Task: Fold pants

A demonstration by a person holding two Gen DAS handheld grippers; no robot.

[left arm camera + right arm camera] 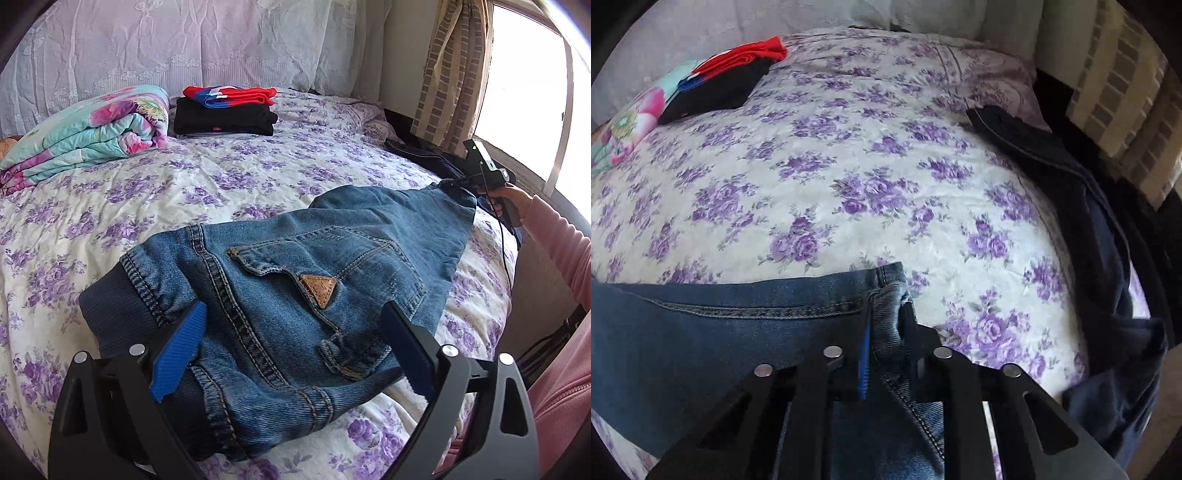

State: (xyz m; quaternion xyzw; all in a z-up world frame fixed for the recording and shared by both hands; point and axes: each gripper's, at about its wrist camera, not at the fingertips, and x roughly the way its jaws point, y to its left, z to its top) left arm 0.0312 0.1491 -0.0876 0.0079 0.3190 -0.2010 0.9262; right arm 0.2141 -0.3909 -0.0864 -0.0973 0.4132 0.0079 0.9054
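Note:
Blue denim pants (pixel 295 266) with a dark ribbed waistband and a tan triangular patch lie folded on the floral bed. My left gripper (pixel 295 314) is open, its blue-padded fingers (pixel 181 350) spread over the waist end. My right gripper (pixel 458 182) is shut on the far leg end of the pants and holds it a little above the bed. In the right wrist view the pants (pixel 701 332) bunch between the closed fingers of the right gripper (pixel 886 306).
A stack of folded black and red-blue clothes (pixel 225 110) and a folded floral quilt (pixel 85 129) lie at the head of the bed. A dark garment (pixel 1071 192) hangs over the right bed edge. A curtain (pixel 450 70) and window are at right.

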